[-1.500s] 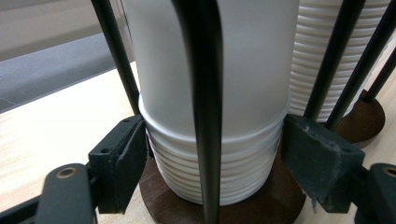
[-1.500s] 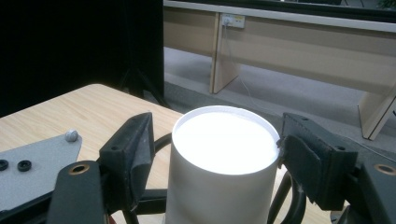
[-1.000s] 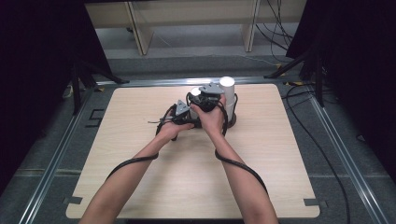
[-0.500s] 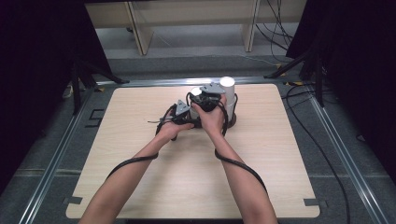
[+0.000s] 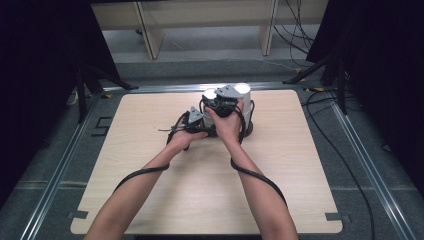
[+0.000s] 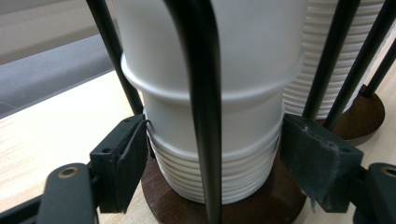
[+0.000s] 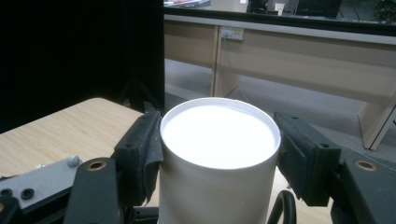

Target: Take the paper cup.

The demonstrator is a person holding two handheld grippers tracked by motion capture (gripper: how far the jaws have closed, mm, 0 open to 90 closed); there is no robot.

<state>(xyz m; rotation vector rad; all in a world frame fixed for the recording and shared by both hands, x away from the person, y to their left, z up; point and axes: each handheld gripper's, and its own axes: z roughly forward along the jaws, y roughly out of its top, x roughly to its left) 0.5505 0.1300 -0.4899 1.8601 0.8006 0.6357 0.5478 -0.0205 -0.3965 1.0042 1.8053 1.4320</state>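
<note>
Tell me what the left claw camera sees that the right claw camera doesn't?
The left claw view shows the low end of the cup stack: ridged white rims sitting on a brown round base, with black wire rods in front.

The right claw view shows the upside-down top cup, its flat white bottom facing up, both pads pressed on its sides.

Both show white cups between two black jaws and the wooden table.
</note>
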